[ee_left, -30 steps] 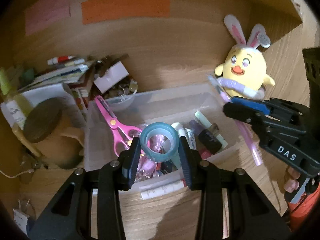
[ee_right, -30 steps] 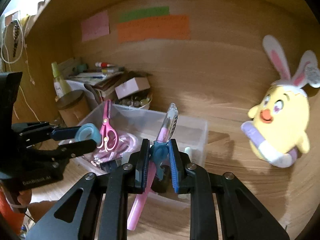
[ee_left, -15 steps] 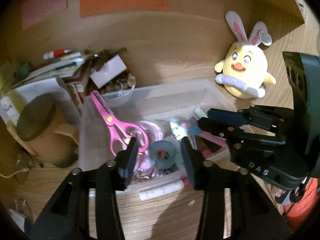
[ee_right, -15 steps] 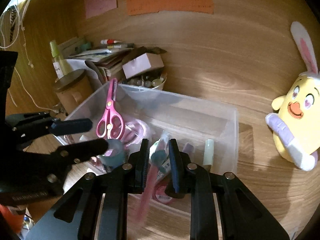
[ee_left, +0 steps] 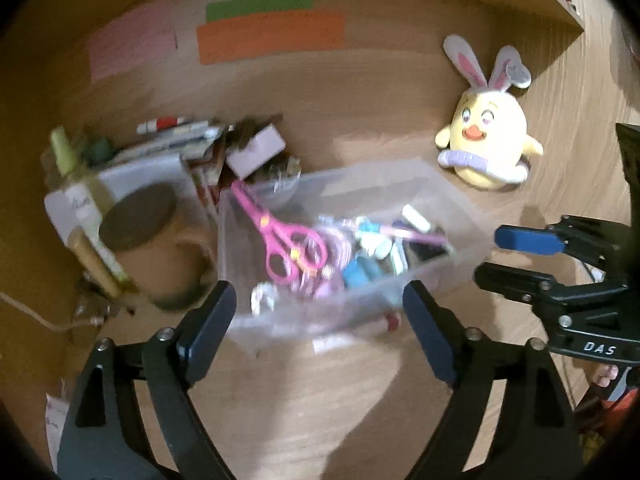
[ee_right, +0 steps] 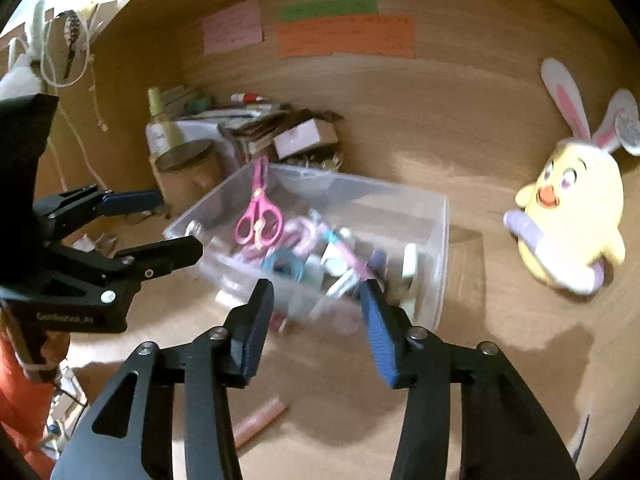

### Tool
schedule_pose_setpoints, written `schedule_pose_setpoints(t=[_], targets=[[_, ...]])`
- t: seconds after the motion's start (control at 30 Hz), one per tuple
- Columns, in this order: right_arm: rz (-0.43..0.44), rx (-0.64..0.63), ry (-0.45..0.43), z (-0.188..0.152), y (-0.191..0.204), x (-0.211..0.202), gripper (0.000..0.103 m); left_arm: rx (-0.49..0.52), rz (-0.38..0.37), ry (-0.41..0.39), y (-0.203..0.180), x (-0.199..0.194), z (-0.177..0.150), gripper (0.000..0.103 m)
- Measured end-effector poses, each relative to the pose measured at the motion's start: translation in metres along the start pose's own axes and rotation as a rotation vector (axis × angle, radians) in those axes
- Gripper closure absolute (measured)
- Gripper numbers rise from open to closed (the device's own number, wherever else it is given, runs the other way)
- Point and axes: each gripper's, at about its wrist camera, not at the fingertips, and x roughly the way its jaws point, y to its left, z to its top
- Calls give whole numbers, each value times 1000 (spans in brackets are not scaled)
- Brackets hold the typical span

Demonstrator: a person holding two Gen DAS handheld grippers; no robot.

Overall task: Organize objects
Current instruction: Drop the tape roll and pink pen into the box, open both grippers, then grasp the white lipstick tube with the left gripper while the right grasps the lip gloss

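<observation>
A clear plastic bin (ee_left: 456,200) (ee_right: 436,240) stands on the wooden desk. In it lie pink scissors (ee_left: 284,240) (ee_right: 258,216), a blue tape roll (ee_left: 356,274) (ee_right: 282,262), a pink pen (ee_left: 412,234) (ee_right: 348,254) and several small items. My left gripper (ee_left: 318,316) is open and empty, just in front of the bin; it also shows in the right wrist view (ee_right: 160,224). My right gripper (ee_right: 316,312) is open and empty at the bin's near wall; it also shows in the left wrist view (ee_left: 504,256).
A yellow bunny plush (ee_left: 486,146) (ee_right: 572,220) stands right of the bin. Left of it are a round wooden-lidded jar (ee_left: 138,222) (ee_right: 186,160), a bottle (ee_right: 160,120), stacked books and a small box (ee_left: 256,150). A pink stick (ee_right: 260,420) lies on the desk near me.
The left gripper let go of the blue tape roll and the right let go of the pink pen; both now lie in the bin. Both grippers opened wide and drew back.
</observation>
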Motion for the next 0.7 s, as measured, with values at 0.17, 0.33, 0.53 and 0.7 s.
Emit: schedule_pose_setpoints(t=[0.17, 0.33, 0.53, 0.7], targets=[[10, -11, 59, -22, 9, 13, 59, -25, 11, 85, 6, 19, -29, 17], [36, -3, 142, -34, 13, 54, 67, -32, -12, 180, 13, 48, -46, 42], [94, 23, 201, -31, 12, 81, 89, -14, -55, 247, 15, 77, -50, 66], [101, 3, 214, -28, 20, 90, 89, 2, -90, 233, 7, 79, -48, 71]])
